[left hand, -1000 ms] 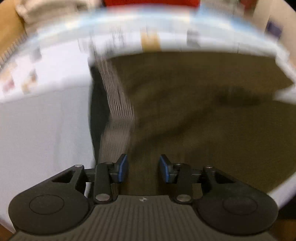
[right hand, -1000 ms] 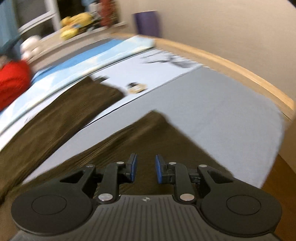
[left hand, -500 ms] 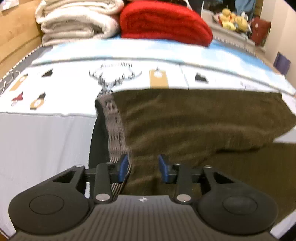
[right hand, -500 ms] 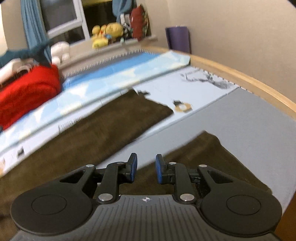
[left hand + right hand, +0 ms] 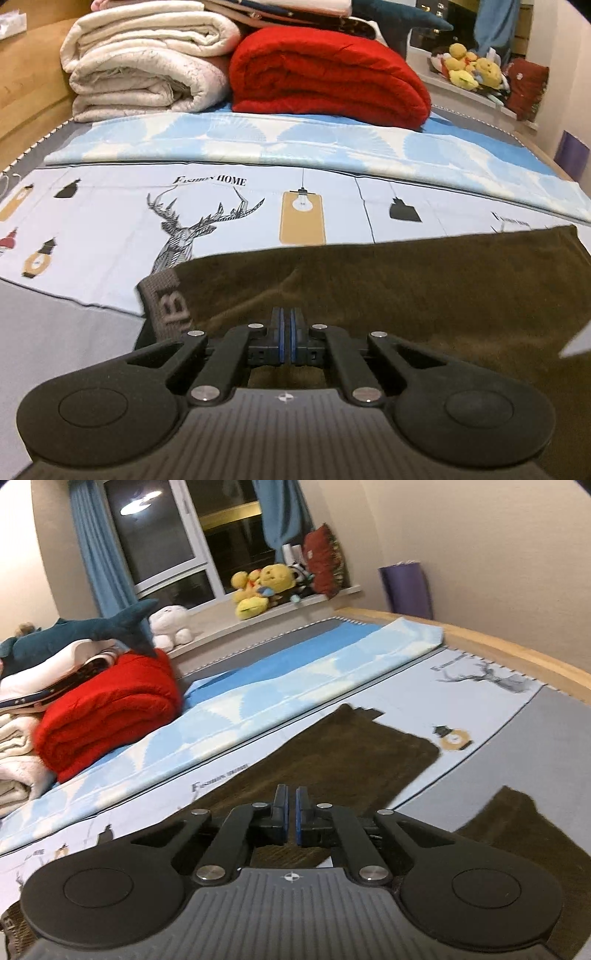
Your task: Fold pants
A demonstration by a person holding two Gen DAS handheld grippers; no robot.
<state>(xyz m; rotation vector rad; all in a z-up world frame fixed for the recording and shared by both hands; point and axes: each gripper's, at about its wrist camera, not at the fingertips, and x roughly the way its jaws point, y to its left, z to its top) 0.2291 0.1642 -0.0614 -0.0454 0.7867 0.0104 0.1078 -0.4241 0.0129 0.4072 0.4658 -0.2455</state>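
Observation:
Dark olive-brown pants lie spread on the bed, with a grey lettered waistband at the left. My left gripper sits low over the pants just right of the waistband, its blue pads pressed together; fabric between them cannot be made out. In the right wrist view the pants stretch away with two leg ends apart at the right. My right gripper hovers above the far leg, pads almost together with a thin gap, holding nothing.
The bed has a printed sheet and a grey sheet. A light blue blanket, folded cream blankets and a red blanket lie beyond. A wooden bed frame, windowsill with plush toys.
Both grippers closed from open. Both views lifted and tilted up from close over the pants toward the far end of the bed.

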